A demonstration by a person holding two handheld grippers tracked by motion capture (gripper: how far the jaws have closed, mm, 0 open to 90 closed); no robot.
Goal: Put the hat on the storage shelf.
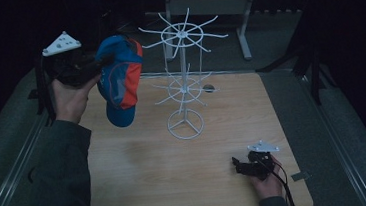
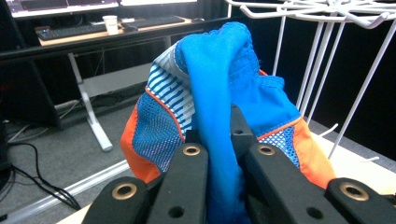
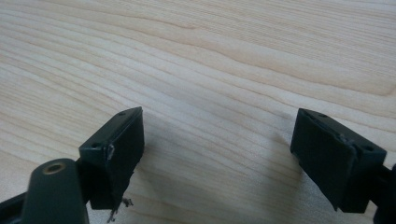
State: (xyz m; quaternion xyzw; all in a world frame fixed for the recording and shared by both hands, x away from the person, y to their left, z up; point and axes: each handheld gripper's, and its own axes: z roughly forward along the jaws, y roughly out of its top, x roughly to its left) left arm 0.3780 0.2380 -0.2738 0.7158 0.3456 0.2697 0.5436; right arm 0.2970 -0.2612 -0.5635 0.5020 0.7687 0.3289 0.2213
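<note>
The left claw (image 1: 98, 66) is pinching a fold of the blue and orange cap (image 1: 120, 81) between its closed jaws and holding it in the air above the far left part of the worktop (image 1: 142, 182). The cap is hanging free, crown and brim drooping below the grip, just to the left of the white wire rack (image 1: 184, 78), which is standing near the middle of the far edge. In the left gripper view the blue fabric (image 2: 219, 93) is bunching up between the jaws, with the rack's upper spokes (image 2: 322, 9) close on the right.

The step in hand looks like hanging the cap on one of those upper hooks. To do it well, the person is probably best off keeping the cap high enough that its opening or back strap clears a hook tip, then bringing it sideways over the hook before lowering. The rack seems light, so a drag against a spoke could tip or spin it. The grip should hold until the fabric is bearing on the wire.

The right claw (image 1: 237, 164) is resting near the near right corner of the worktop, jaws wide apart with nothing between them, free to steady the rack's ring base (image 1: 186, 125).
</note>
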